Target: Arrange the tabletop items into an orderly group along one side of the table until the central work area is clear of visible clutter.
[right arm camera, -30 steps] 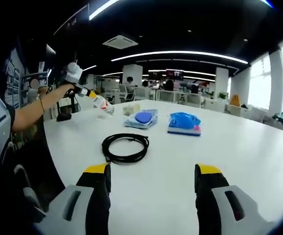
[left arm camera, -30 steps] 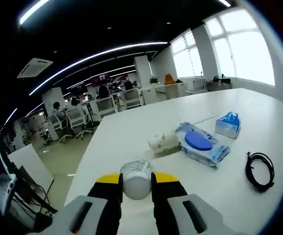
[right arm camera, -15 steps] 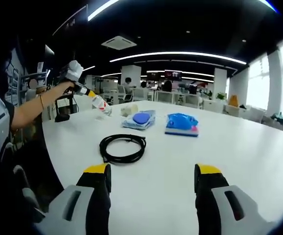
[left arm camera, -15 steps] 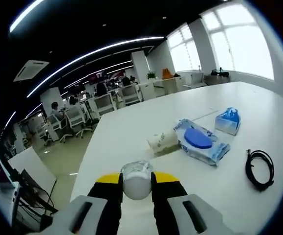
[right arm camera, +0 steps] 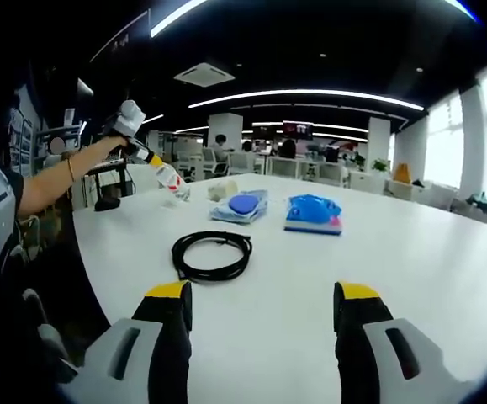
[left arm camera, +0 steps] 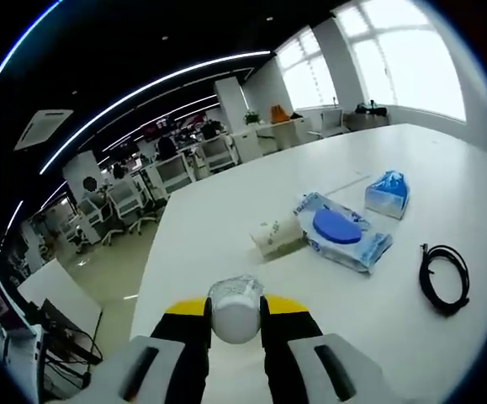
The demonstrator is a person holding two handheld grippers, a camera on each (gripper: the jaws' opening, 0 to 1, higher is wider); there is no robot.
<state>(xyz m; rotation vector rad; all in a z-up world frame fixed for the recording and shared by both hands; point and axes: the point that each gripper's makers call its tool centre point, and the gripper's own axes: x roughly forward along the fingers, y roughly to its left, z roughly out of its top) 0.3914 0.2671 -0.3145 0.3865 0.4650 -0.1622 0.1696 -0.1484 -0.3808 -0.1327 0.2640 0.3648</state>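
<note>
In the left gripper view, our left gripper is clamped on a small clear plastic bottle with a white end; its far part is hidden behind that end. Past the bottle on the white table lies a white paper roll, then a wipes pack with a blue lid.

In the right gripper view, our right gripper has its jaws wide apart, holding nothing. Beyond it lies a black coiled cable, then a blue tissue pack.
</note>
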